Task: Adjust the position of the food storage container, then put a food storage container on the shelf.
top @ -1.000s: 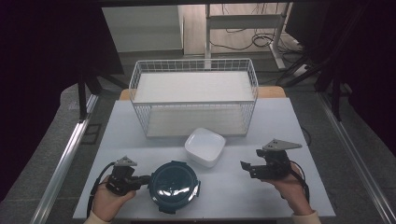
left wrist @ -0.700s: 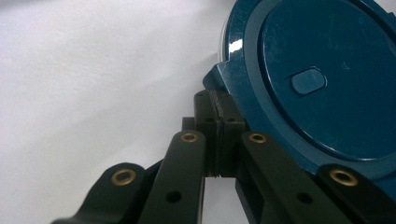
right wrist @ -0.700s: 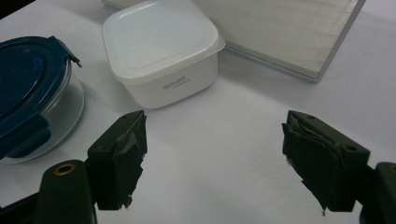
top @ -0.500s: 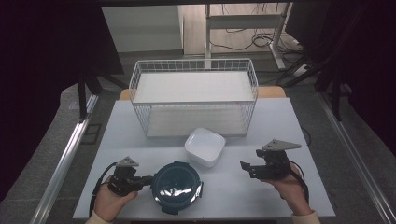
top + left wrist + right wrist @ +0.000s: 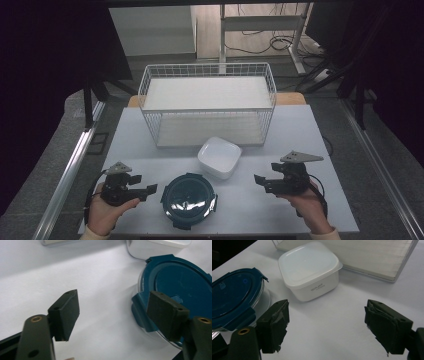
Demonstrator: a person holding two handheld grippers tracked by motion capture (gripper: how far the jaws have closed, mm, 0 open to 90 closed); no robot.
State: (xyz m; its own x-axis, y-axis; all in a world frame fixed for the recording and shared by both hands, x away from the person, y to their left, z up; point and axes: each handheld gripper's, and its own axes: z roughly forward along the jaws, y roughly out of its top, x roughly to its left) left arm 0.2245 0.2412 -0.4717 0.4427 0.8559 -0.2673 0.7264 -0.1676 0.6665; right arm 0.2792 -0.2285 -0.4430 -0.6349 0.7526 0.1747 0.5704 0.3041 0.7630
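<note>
Small illegible print on white container [image 5: 312, 270]

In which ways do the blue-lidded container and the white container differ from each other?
The blue-lidded container is round, while the white container is square with rounded corners. The first has a dark blue lid with clip tabs over a clear body; the second is white all over, with a plain lid. The first lies nearer the person, the second nearer the basket. Both are closed and stand on the table.

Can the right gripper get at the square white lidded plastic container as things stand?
Probably yes. The right gripper is open, and bare white table lies between it and the square white lidded plastic container. The round blue-lidded container sits off to one side.
</note>
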